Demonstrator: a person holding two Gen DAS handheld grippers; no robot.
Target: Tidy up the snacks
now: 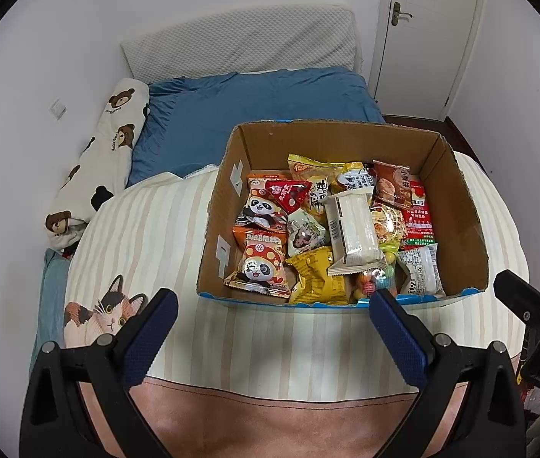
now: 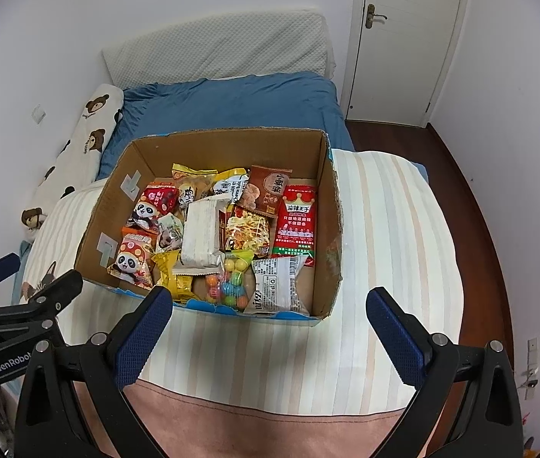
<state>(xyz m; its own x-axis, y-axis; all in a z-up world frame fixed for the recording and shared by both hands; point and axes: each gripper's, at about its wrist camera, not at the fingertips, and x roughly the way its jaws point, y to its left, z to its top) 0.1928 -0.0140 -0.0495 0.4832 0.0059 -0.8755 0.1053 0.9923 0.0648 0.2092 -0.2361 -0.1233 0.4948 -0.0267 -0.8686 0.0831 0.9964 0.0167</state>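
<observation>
An open cardboard box (image 1: 457, 206) (image 2: 329, 206) stands on a striped quilt and holds several snack packs. Among them are a white wafer pack (image 1: 352, 229) (image 2: 203, 231), panda packs (image 1: 260, 267) (image 2: 132, 259), a red pack (image 2: 296, 221), a grey pack (image 2: 275, 286) and a bag of coloured balls (image 2: 232, 284). My left gripper (image 1: 274, 301) is open and empty, hovering just in front of the box's near wall. My right gripper (image 2: 270, 301) is open and empty at the same near wall. Each gripper shows at the edge of the other's view.
The striped quilt (image 1: 147, 236) with a cat print (image 1: 105, 313) covers the near bed. Behind lie a blue sheet (image 1: 254, 103), a bear-print pillow (image 1: 109, 145) and a white pillow (image 1: 239, 42). A closed door (image 2: 411, 38) and dark wood floor (image 2: 472, 198) are on the right.
</observation>
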